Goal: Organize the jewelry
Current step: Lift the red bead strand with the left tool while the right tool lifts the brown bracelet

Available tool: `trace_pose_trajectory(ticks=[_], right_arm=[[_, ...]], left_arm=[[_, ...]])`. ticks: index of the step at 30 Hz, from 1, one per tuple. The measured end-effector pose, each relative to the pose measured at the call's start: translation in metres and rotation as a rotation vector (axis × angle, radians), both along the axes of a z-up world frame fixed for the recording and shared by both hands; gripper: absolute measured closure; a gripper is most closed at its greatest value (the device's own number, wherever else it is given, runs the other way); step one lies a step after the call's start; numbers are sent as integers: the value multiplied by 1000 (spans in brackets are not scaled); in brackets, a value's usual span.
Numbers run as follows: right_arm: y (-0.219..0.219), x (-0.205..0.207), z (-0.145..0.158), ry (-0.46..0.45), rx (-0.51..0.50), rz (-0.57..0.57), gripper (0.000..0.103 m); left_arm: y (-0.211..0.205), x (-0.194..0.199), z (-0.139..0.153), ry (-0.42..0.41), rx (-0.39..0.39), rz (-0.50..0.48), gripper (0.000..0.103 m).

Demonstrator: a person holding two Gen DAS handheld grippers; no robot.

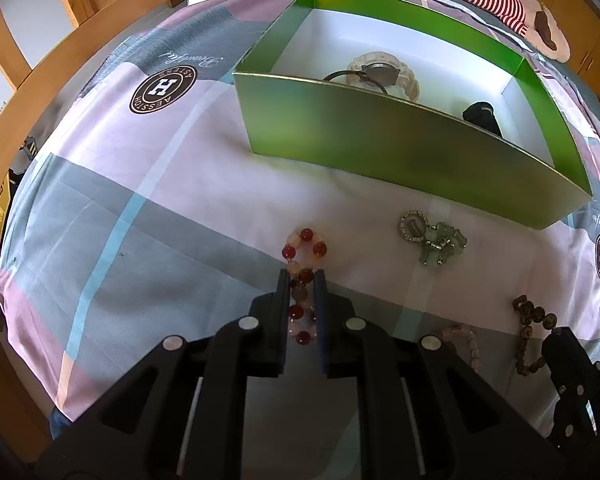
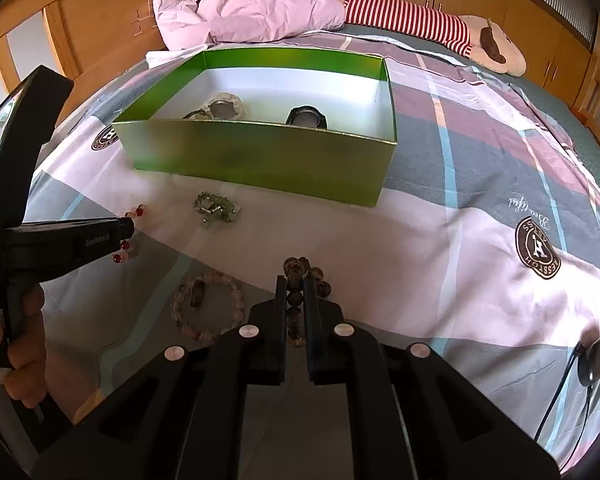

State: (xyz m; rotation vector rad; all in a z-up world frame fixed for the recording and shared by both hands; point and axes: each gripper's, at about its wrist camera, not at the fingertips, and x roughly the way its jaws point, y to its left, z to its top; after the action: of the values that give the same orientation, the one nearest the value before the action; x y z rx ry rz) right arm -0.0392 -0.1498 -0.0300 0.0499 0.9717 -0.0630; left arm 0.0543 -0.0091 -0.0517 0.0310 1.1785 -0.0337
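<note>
A green box [image 1: 380, 140] [image 2: 260, 164] sits on the bed with a pale watch [image 1: 384, 72] [image 2: 226, 106] and a black watch [image 1: 484, 116] [image 2: 306, 118] inside. My left gripper [image 1: 303, 276] is shut on a red and pink bead bracelet [image 1: 306, 248] lying on the sheet. My right gripper [image 2: 296, 280] is shut on a dark brown bead bracelet [image 2: 304, 268]; that bracelet also shows in the left wrist view [image 1: 534, 320]. A green stone bracelet [image 1: 436, 240] [image 2: 216, 208] and a pale pink bead bracelet [image 2: 208, 312] [image 1: 466, 340] lie between them.
The patterned bedsheet [image 2: 460, 208] covers the bed. A pink pillow [image 2: 256, 8] and a striped plush toy [image 2: 432, 28] lie behind the box. A black puck with a cable [image 2: 594, 360] lies at the right. Wooden bed frame [image 1: 32, 92] curves at the left.
</note>
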Motion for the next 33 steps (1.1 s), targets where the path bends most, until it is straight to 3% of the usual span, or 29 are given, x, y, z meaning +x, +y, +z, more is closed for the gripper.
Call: trace_pose_trajectory(ticks=[33], right_arm=[[0,0,-8,15,10,8,95]], left_arm=[[-2,-1,2,-19,26,1,91]])
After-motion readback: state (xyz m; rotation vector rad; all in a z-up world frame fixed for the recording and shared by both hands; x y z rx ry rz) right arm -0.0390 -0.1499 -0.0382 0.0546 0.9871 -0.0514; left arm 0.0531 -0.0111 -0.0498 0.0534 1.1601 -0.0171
